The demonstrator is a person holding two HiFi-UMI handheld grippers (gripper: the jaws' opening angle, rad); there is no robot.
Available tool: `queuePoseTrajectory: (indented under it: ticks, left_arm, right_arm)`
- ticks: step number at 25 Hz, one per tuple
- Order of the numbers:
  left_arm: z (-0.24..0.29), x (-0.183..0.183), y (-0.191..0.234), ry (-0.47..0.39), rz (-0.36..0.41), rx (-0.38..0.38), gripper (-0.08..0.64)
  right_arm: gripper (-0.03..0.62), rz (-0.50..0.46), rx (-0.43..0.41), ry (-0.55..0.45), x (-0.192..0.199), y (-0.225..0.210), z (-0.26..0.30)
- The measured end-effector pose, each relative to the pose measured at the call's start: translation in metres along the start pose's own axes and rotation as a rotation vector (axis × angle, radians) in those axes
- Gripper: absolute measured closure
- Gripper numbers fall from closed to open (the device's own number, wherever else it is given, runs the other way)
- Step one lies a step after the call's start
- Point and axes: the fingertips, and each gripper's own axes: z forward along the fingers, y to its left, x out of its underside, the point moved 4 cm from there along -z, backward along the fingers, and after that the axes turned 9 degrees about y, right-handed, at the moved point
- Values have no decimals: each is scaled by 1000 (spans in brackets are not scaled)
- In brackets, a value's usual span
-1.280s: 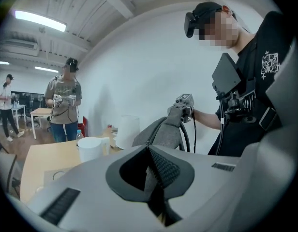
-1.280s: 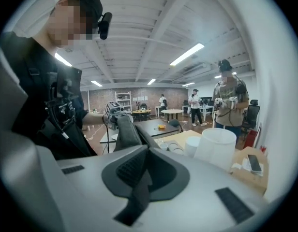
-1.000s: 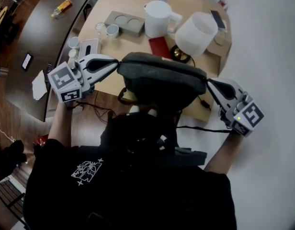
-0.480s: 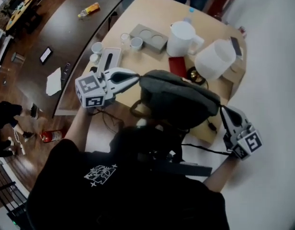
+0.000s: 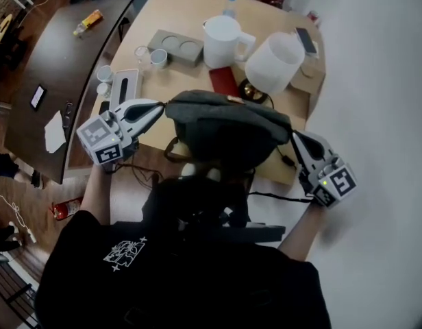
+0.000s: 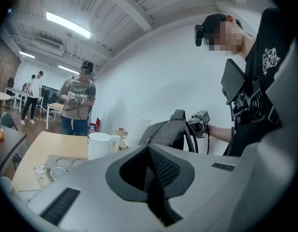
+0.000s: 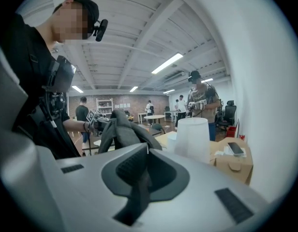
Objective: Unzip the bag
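A dark grey bag (image 5: pixel 228 125) hangs in the air over the near edge of the light wooden table (image 5: pixel 183 9). My left gripper (image 5: pixel 162 105) pinches its left end, jaws shut on the fabric. At the bag's right end my right gripper (image 5: pixel 294 135) is shut on it too. In the left gripper view the bag (image 6: pixel 171 129) rises just past the closed left gripper (image 6: pixel 149 149), and the right gripper shows small beyond it. The right gripper view has the bag (image 7: pixel 122 127) past the closed right gripper (image 7: pixel 147 146).
On the table stand a white jug (image 5: pixel 221 40), a white bucket-like tub (image 5: pixel 272 60), a grey two-hole tray (image 5: pixel 173 44), small cups (image 5: pixel 158 58), a red book (image 5: pixel 225 82) and a cardboard box with a phone (image 5: pixel 308 53). A dark table (image 5: pixel 53 60) lies left. Other people stand further back (image 6: pixel 76 98).
The head view has swung about, and the right gripper has come back up a little. The bag stays stretched between both shut grippers.
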Motion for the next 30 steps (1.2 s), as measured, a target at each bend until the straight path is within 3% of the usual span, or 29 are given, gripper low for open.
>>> queuePoseTrajectory:
  ticks: [4, 11, 15, 20, 25, 30]
  left_arm:
    - [-1, 0, -1, 0, 10, -13, 554]
    - [3, -27, -21, 11, 73, 32, 554]
    - [15, -21, -27, -3, 18, 43, 554]
    - [18, -21, -33, 2, 28, 45, 554]
    - [6, -20, -19, -98, -57, 3, 554]
    - [9, -20, -22, -76, -33, -6, 554]
  right_arm:
    - [570, -29, 51, 18, -2, 2, -3]
    - [568, -141, 135, 132, -16, -3, -21]
    - [574, -74, 117, 55, -18, 8, -9]
    - [574, -12, 45, -1, -18, 19, -3]
    - [573, 51, 92, 17, 4, 0, -15]
    - [572, 43, 120, 36, 8, -5, -17]
